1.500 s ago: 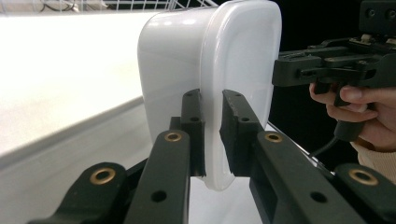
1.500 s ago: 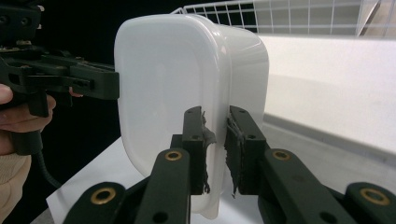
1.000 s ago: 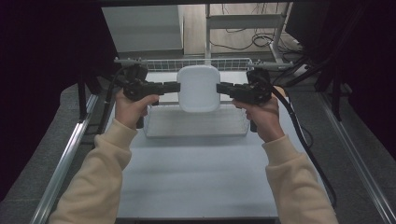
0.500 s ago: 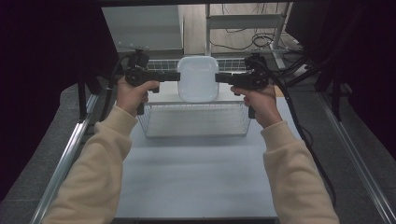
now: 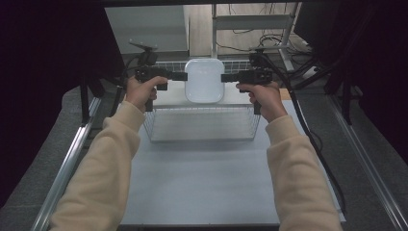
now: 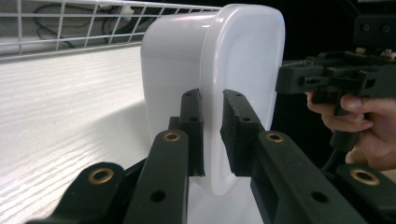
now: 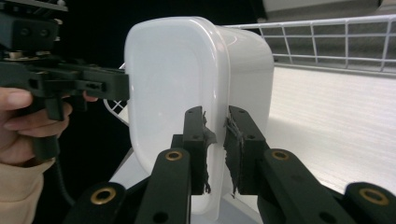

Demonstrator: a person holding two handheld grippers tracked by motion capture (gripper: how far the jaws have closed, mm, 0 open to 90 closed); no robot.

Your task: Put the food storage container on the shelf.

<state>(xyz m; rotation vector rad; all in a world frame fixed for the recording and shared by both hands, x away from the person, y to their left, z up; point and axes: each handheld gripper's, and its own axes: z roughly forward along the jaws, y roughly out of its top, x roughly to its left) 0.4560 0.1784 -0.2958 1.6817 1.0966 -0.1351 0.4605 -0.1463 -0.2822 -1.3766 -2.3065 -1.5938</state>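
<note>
Two grippers carry one white lidded box [image 5: 204,80] between them: the left gripper [image 5: 180,76] is clamped on its rim from one side, the right gripper [image 5: 227,77] from the other. Since a second ago the box has travelled away from the person, past the wire basket [image 5: 202,124] toward the far shelf [image 5: 168,98], likely for placing there.

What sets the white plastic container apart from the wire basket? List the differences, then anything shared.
The white plastic container has solid, smooth, opaque walls; the wire basket is an open see-through grid. The container is held by its rim between the left gripper and right gripper; the basket stands on the table untouched. The container is much smaller than the basket. Both are pale with rounded-rectangle outlines.
</note>
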